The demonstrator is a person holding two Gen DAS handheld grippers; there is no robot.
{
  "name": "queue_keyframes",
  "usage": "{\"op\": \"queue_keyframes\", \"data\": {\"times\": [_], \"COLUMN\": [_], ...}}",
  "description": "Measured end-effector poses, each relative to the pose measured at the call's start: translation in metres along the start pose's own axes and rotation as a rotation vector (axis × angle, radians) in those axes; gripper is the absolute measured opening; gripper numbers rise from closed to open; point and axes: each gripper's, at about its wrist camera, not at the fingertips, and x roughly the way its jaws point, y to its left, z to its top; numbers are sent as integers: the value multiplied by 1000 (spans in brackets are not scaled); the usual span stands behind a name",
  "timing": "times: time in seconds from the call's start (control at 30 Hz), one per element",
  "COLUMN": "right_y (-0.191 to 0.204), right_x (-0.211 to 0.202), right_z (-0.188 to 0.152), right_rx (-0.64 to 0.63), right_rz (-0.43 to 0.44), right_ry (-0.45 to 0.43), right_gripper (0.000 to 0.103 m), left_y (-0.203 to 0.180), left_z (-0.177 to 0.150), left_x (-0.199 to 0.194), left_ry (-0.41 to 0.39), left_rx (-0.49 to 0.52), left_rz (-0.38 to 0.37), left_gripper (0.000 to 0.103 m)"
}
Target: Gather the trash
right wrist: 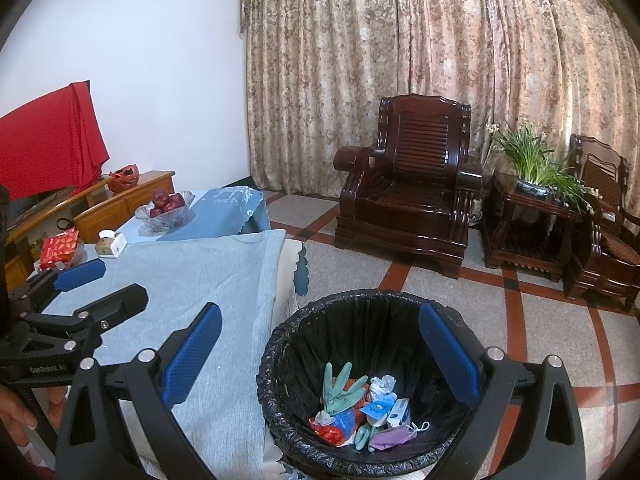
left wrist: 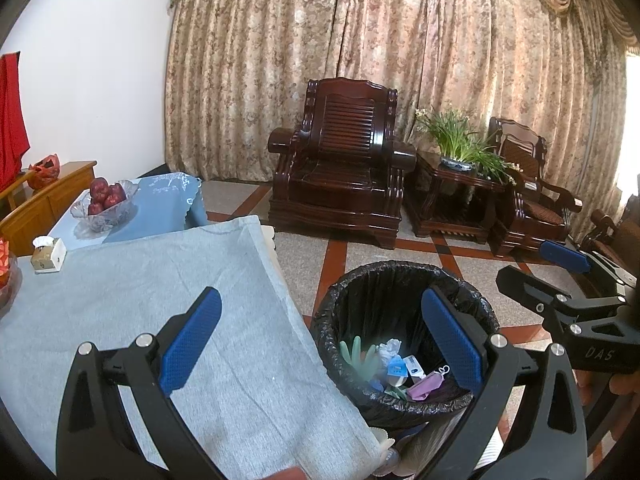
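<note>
A black-lined trash bin (left wrist: 404,276) (right wrist: 360,300) stands on the floor beside the table. Inside lie green gloves (right wrist: 340,386), a purple mask (right wrist: 390,438), white crumpled paper (right wrist: 380,386), small cartons (right wrist: 400,412) and red wrappers (right wrist: 328,434). My left gripper (left wrist: 320,340) is open and holds nothing, straddling the table edge and the bin. My right gripper (right wrist: 320,352) is open too, empty, hovering over the bin's left rim. Each gripper shows in the other's view: the right gripper (left wrist: 536,268) at the right edge, the left gripper (right wrist: 100,280) at the left.
A table under a grey cloth (left wrist: 140,300) (right wrist: 192,280) carries a tissue box (left wrist: 48,254), a glass bowl of apples (left wrist: 106,204) and red packets (right wrist: 60,248). A dark wooden armchair (left wrist: 340,160), a side table with a plant (left wrist: 460,152) and a curtain stand beyond the tiled floor.
</note>
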Motion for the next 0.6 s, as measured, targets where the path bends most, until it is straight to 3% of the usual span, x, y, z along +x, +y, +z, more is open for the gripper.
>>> {"op": "queue_keyframes", "data": {"times": [0.6], "right_y": [1], "right_x": [-1], "right_z": [0], "right_rx": [2], "right_rz": [1], "right_ry": [3], "right_gripper": [97], "left_y": [5], "left_z": [-3], "left_x": [-1], "left_ry": [8], "left_rx": [-4], "left_rz": [1], "left_gripper": [97]}}
